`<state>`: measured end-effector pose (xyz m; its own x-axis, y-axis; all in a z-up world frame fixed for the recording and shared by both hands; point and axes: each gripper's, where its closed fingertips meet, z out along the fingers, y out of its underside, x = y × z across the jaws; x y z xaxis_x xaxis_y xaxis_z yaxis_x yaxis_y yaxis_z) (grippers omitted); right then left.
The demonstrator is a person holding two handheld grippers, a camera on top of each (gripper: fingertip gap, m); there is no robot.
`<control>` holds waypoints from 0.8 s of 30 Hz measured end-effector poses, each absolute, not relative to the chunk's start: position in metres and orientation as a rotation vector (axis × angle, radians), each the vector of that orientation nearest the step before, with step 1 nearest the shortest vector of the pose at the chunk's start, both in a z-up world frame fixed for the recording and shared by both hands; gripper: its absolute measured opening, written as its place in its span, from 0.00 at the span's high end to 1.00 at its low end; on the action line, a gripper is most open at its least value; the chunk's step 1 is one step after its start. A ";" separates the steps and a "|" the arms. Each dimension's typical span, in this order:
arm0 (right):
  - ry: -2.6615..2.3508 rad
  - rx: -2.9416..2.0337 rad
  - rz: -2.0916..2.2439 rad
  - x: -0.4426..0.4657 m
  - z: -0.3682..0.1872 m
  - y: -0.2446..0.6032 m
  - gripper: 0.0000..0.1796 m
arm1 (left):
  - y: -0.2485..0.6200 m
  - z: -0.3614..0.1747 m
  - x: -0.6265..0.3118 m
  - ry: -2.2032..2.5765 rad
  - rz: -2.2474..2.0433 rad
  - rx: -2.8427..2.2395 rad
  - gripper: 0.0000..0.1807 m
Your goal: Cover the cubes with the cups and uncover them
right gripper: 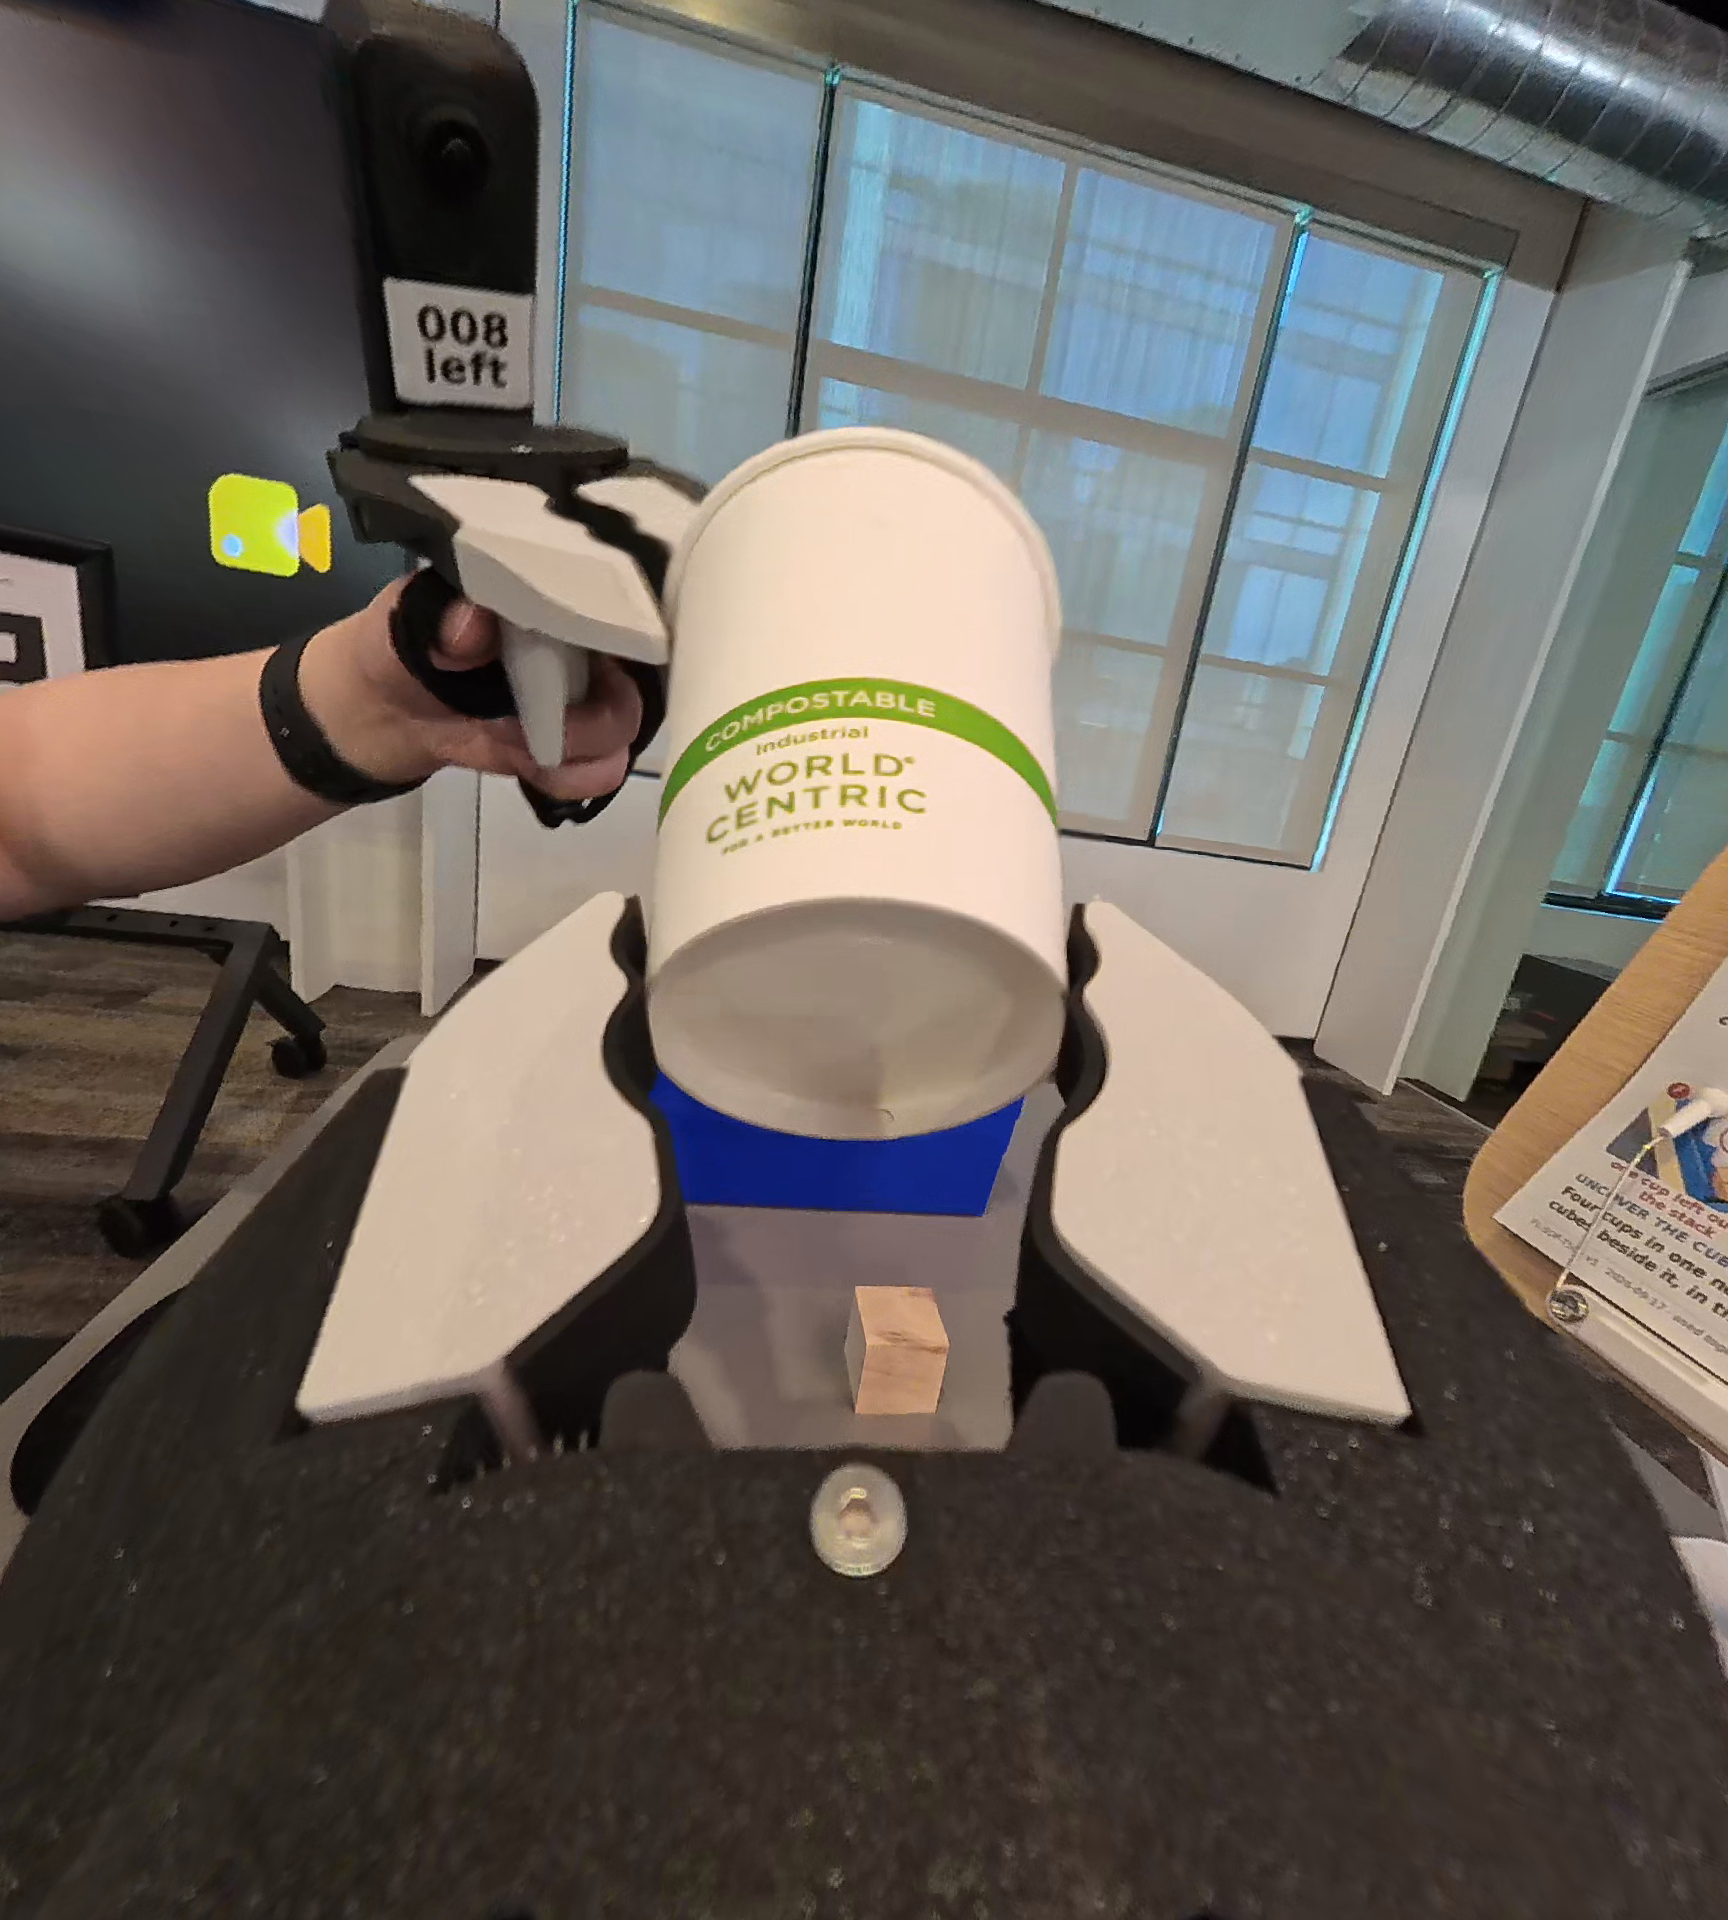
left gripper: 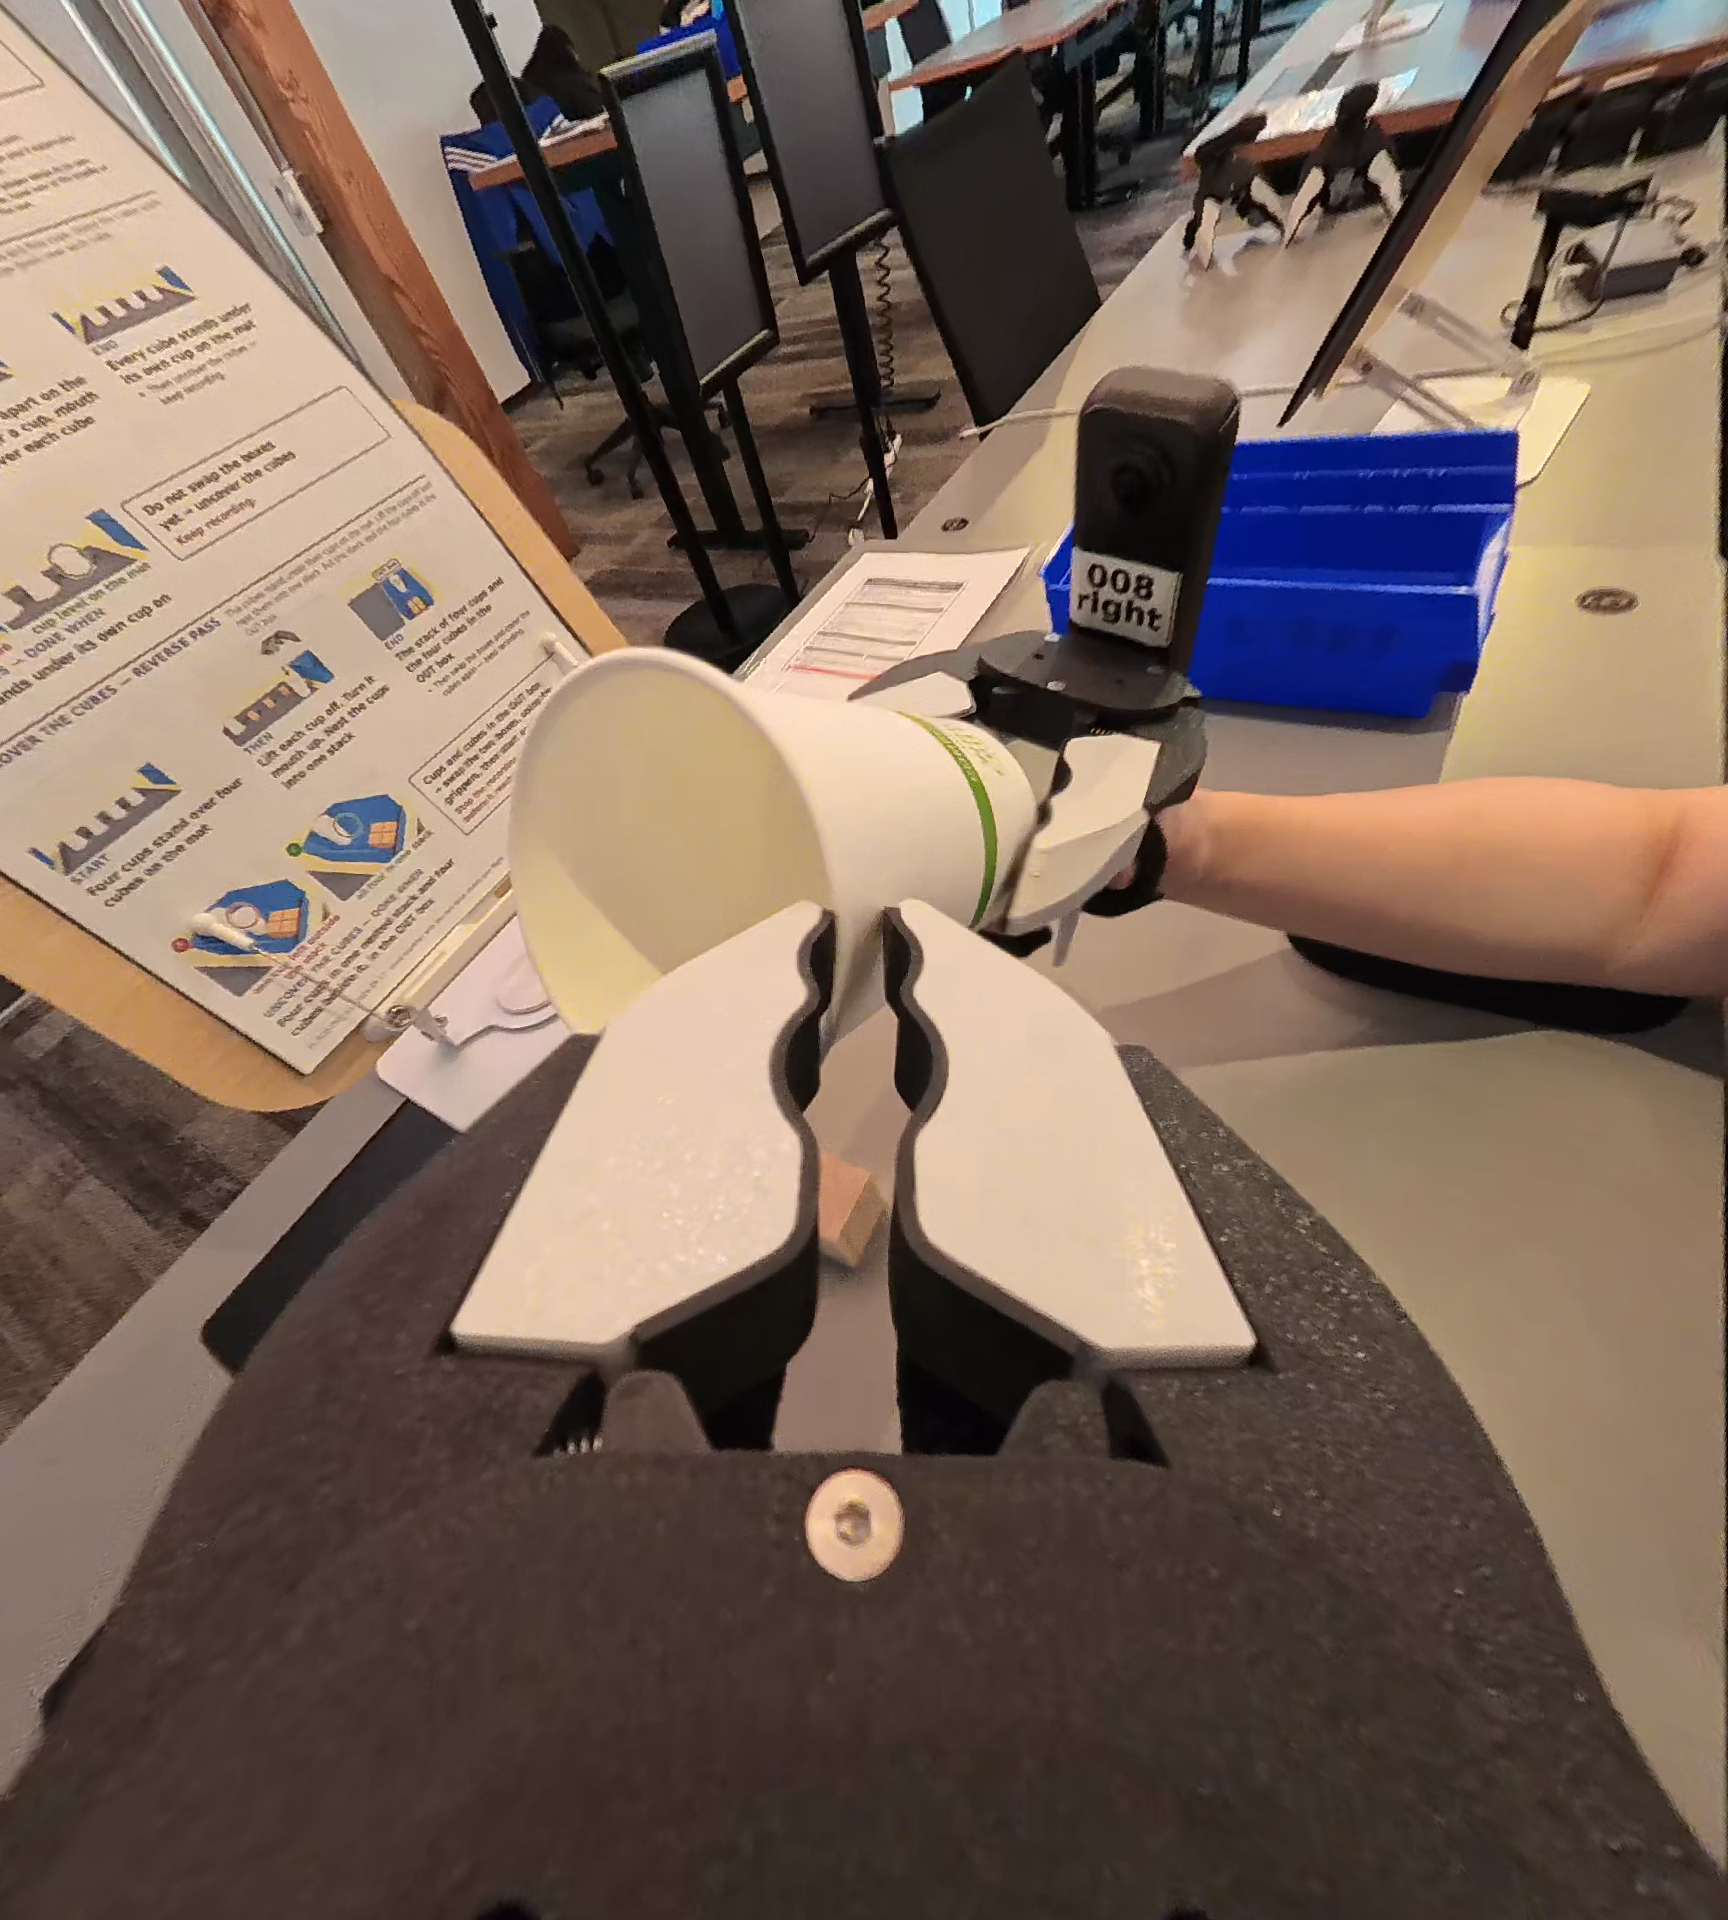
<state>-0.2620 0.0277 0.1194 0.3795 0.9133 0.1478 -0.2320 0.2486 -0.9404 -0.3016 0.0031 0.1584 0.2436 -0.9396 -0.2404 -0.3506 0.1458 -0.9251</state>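
Observation:
A white paper cup (left gripper: 787, 790) with a green band is held sideways in the air, mouth to the left. My right gripper (left gripper: 990, 810) is shut on its base; in the right wrist view (right gripper: 855, 914) its fingers clasp both sides of the cup (right gripper: 860, 623). My left gripper (left gripper: 855, 920) is nearly shut at the cup's rim and seems to pinch the wall; it also shows in the right wrist view (right gripper: 678, 540). A wooden cube (right gripper: 899, 1349) stands uncovered on the grey table below, also seen between my left fingers (left gripper: 852, 1210).
A blue bin (left gripper: 1359, 603) stands on the table behind the right gripper; another blue bin (right gripper: 839, 1164) shows under the cup. An instruction board (left gripper: 164, 623) leans at the table's left edge. A person's forearm (left gripper: 1462, 873) reaches in from the right. Screens on stands are beyond.

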 end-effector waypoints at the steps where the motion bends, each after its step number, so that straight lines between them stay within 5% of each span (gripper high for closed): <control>1: -0.816 -1.010 0.914 -0.260 0.121 0.029 0.58 | 0.002 0.159 -0.300 1.299 -0.688 -1.407 0.96; 5: -0.810 -1.029 0.858 -0.262 0.119 0.034 0.52 | -0.007 0.157 -0.293 1.311 -0.707 -1.366 0.98; 24: -0.844 -0.968 0.788 -0.253 0.126 0.027 0.57 | -0.007 0.153 -0.296 1.304 -0.638 -1.338 0.94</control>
